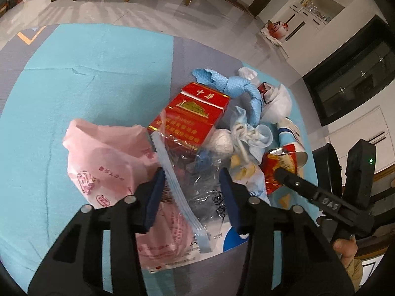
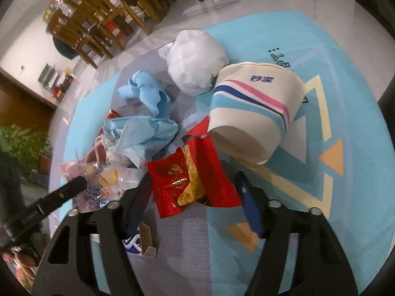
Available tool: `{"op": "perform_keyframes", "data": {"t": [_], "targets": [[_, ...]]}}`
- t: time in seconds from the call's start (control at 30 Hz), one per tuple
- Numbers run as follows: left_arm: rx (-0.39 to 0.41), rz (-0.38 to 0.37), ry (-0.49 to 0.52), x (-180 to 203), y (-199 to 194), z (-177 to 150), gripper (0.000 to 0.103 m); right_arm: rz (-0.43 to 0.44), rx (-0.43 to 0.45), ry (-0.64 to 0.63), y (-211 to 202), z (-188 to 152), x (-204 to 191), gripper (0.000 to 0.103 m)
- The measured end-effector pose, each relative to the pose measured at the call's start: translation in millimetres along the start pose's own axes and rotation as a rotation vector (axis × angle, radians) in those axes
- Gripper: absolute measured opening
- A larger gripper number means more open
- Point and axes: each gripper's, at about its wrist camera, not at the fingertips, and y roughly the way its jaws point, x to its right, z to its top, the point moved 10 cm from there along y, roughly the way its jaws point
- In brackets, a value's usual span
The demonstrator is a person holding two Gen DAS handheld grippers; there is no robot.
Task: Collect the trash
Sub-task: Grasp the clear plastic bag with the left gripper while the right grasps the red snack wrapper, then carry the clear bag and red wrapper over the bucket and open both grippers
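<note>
Both grippers pointed steeply down at the rug [image 1: 74, 79]. The left gripper [image 1: 191, 180] straddled a clear bag [image 1: 197, 172], grip unclear; the right gripper [image 2: 192, 185] straddled a red wrapper [image 2: 192, 172], fingers unclenched.

A turquoise and grey rug [image 2: 345, 79] with cream and orange shapes lies on the pale tiled floor [image 1: 128, 9]. On the rug sits a heap of trash: a pink plastic bag [image 1: 103, 157], a red cigarette carton [image 1: 195, 116], blue crumpled paper [image 2: 145, 93], a white bag [image 2: 195, 61], a tipped paper cup [image 2: 254, 108] and a red snack wrapper [image 2: 195, 175].
</note>
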Motion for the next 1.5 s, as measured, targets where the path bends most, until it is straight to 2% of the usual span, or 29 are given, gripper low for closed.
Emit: {"op": "perform_keyframes", "data": {"t": [0.1,0.13,0.17,0.23,0.37,0.67,0.8,1.0,1.27,1.5], "targets": [[0.006,0.020,0.003,-2,-1,-2,0.026,-0.017,-0.004,-0.015,1,-3,1,0.045],[0.005,0.018,0.005,-2,-2,-3,0.017,-0.024,0.000,-0.019,0,-5,1,0.040],[0.002,0.013,0.007,0,-2,-4,0.017,-0.030,0.004,-0.026,-2,-5,1,0.037],[0.010,0.012,0.012,1,-4,-5,0.015,-0.026,0.016,-0.035,-6,-4,1,0.024],[0.051,-0.019,0.023,9,-18,-4,0.014,-0.002,0.049,-0.052,-19,-5,-1,0.021],[0.148,-0.063,0.011,15,-66,-9,0.014,0.091,0.144,-0.101,-68,-9,-11,0.019],[0.177,-0.084,-0.029,16,-82,-17,0.014,0.136,0.209,-0.084,-96,-7,-7,0.019],[0.194,-0.101,-0.023,35,-95,-24,0.014,0.162,0.284,-0.020,-123,1,15,0.019],[0.198,-0.151,0.053,96,-99,-18,0.014,0.147,0.379,0.078,-161,8,70,0.019],[0.178,-0.219,0.157,180,-79,-15,0.014,0.131,0.463,0.216,-195,8,136,0.019]]}}
